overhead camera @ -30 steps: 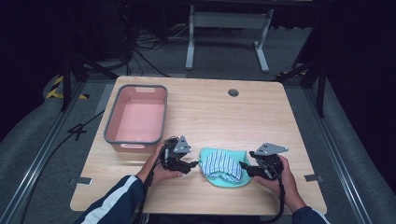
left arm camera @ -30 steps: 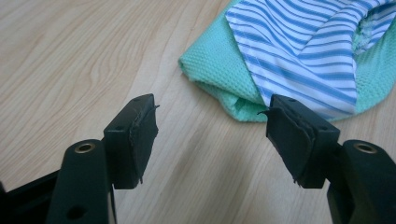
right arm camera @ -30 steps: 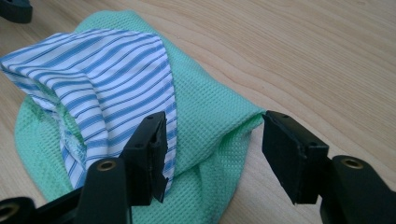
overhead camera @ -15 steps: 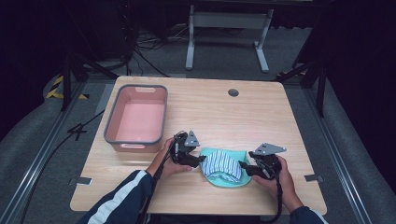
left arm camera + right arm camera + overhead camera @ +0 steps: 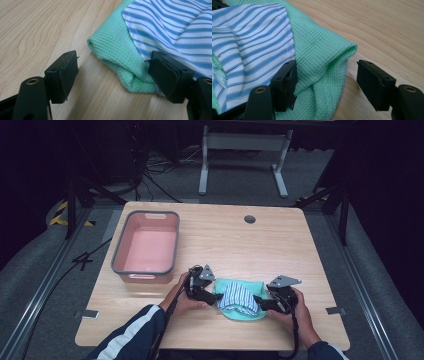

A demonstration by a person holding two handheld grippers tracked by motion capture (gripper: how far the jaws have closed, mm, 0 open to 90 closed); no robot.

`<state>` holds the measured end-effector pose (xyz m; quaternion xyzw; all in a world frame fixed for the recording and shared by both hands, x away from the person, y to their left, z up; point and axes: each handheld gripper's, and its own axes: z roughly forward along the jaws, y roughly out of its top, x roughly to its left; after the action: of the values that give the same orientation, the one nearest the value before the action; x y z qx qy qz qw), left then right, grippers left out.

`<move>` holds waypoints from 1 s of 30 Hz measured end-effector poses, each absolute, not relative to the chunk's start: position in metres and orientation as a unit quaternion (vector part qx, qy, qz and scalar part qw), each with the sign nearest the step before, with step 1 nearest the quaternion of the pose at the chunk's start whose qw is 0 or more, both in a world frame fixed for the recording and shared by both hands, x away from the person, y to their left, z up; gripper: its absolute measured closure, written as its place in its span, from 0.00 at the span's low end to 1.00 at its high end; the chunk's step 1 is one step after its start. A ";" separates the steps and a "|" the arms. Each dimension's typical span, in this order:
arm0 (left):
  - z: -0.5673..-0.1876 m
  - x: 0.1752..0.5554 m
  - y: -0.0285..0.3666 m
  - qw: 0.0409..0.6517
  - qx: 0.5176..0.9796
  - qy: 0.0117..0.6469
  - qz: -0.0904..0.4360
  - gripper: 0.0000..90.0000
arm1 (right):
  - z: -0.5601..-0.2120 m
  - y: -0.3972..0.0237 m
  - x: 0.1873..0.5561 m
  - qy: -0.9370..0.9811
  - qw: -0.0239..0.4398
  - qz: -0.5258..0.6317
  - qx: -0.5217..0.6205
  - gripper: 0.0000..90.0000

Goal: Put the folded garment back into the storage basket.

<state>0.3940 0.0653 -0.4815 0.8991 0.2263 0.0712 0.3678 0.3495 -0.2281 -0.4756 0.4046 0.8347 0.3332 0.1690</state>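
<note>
A green waffle-weave cloth (image 5: 255,289) lies near the table's front edge, with a blue-and-white striped cloth (image 5: 239,297) folded on top of it. My left gripper (image 5: 216,297) is open at the pile's left side; in the left gripper view a folded corner of the green cloth (image 5: 117,65) sits between its jaws, beside the striped cloth (image 5: 172,27). My right gripper (image 5: 259,301) is open at the pile's right side; in the right gripper view its jaws straddle a fold of the green cloth (image 5: 324,62), next to the striped cloth (image 5: 252,37).
A pink bin with a grey rim (image 5: 148,245) stands on the left half of the wooden table (image 5: 225,240). A round cable hole (image 5: 249,219) is at the back of the table. A metal stand (image 5: 240,155) is on the floor behind.
My left gripper has moved right, up to the left edge of the cloth pile. The right gripper has stayed at the pile's right edge.
</note>
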 end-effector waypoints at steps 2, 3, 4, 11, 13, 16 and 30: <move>-0.482 0.394 0.066 0.372 0.898 0.223 0.073 0.26 | -0.476 -0.229 0.350 0.836 0.151 0.340 0.403 0.44; -0.482 0.394 0.066 0.372 0.898 0.224 0.074 0.26 | -0.476 -0.229 0.350 0.838 0.149 0.341 0.399 0.44; -0.482 0.394 0.066 0.371 0.898 0.225 0.075 0.26 | -0.476 -0.229 0.351 0.838 0.148 0.342 0.398 0.45; -0.480 0.391 0.066 0.374 0.900 0.212 0.066 0.40 | -0.474 -0.226 0.348 0.845 0.136 0.346 0.384 0.64; -0.480 0.390 0.065 0.376 0.902 0.203 0.062 0.52 | -0.474 -0.225 0.347 0.847 0.133 0.346 0.381 0.69; -0.479 0.388 0.064 0.380 0.902 0.198 0.051 0.65 | -0.473 -0.224 0.347 0.850 0.128 0.349 0.373 0.78; -0.478 0.386 0.061 0.383 0.902 0.193 0.036 0.89 | -0.473 -0.220 0.345 0.850 0.127 0.350 0.373 0.89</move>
<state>0.3855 0.0614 -0.4782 0.9024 0.1934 0.0360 0.3833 0.3451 -0.2204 -0.4726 0.3731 0.8499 0.3499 0.1265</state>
